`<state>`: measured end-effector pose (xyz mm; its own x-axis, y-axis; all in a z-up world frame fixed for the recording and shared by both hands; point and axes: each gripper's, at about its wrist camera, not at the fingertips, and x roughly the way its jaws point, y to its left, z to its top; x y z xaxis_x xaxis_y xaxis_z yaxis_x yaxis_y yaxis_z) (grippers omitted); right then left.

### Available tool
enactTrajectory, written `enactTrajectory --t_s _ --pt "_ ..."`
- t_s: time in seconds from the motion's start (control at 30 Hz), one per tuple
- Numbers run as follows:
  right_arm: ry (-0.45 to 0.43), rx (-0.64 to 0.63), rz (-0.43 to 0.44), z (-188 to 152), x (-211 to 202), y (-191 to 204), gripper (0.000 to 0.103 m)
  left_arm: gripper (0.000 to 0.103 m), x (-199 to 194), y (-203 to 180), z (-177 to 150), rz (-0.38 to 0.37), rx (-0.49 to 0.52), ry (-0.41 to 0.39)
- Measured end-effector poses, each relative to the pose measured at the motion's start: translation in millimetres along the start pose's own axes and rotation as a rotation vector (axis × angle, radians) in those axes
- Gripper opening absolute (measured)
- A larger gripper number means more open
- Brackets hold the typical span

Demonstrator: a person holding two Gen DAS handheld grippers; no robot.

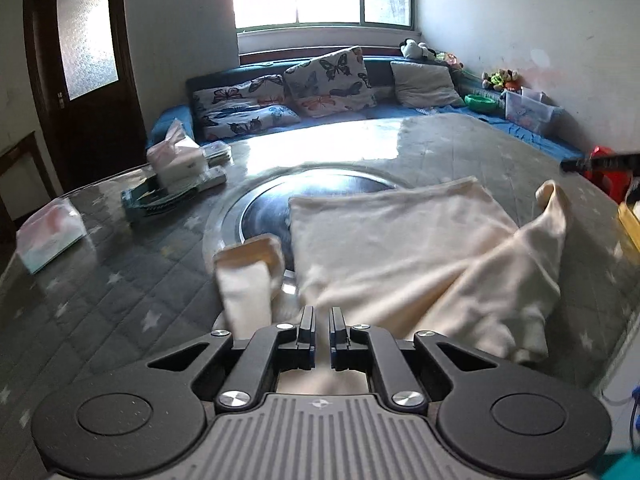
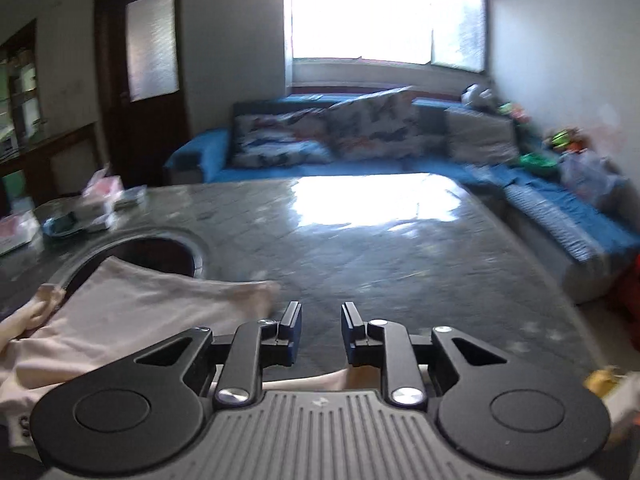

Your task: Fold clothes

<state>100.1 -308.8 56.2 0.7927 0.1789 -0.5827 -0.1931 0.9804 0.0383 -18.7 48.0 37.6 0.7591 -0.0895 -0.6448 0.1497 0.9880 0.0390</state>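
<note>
The cream garment (image 1: pixel 404 248) lay on the gray surface (image 1: pixel 120 280), partly over the round dark inset (image 1: pixel 264 208). It looked partly folded: the body was flat, but one sleeve (image 1: pixel 250 280) stuck up on the left and the right side was bunched and raised. More folding seemed left to do. Its long side ran left to right. The left tool (image 1: pixel 322 316) had fingers nearly together, holding nothing I could see. The right tool (image 2: pixel 320 312) had fingers apart, beside the cloth.
</note>
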Motion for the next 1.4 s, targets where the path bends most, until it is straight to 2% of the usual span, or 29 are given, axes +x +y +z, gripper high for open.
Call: enactTrajectory --t_s 0.2,0.37,0.53,0.63,0.67,0.73,0.87,0.97,1.0,1.1,1.2,1.4 --pt "0.116 0.008 0.115 9 60 20 0.021 0.007 51 7 35 -0.013 -0.032 0.033" --pt "0.181 0.001 0.117 15 102 24 0.029 0.007 94 11 55 0.006 -0.032 0.063" --pt "0.224 0.007 0.115 17 126 21 0.029 0.012 130 15 66 0.039 -0.029 0.094" --pt "0.236 0.004 0.123 19 135 20 0.029 0.026 149 17 71 0.076 -0.029 0.108" --pt "0.237 0.002 0.125 20 136 20 0.029 0.035 155 17 72 0.089 -0.03 0.111" --pt "0.237 -0.001 0.129 22 139 20 0.025 0.037 165 20 73 0.09 -0.035 0.124" --pt "0.234 -0.02 0.129 26 144 21 0.011 0.033 179 21 74 0.082 -0.029 0.143" --pt "0.227 -0.038 0.129 33 149 24 0.008 0.01 182 21 75 0.058 -0.013 0.128" --pt "0.223 -0.045 0.131 36 151 25 0.008 0.006 183 20 75 0.065 -0.001 0.123" --pt "0.196 -0.07 0.129 46 160 32 0.007 0.003 186 18 76 0.109 0.034 0.104" --pt "0.163 -0.071 0.132 58 169 37 0.007 0.002 190 21 80 0.159 0.026 0.086" --pt "0.151 -0.093 0.14 72 190 49 0.011 0.003 201 40 86 0.22 -0.052 0.107"
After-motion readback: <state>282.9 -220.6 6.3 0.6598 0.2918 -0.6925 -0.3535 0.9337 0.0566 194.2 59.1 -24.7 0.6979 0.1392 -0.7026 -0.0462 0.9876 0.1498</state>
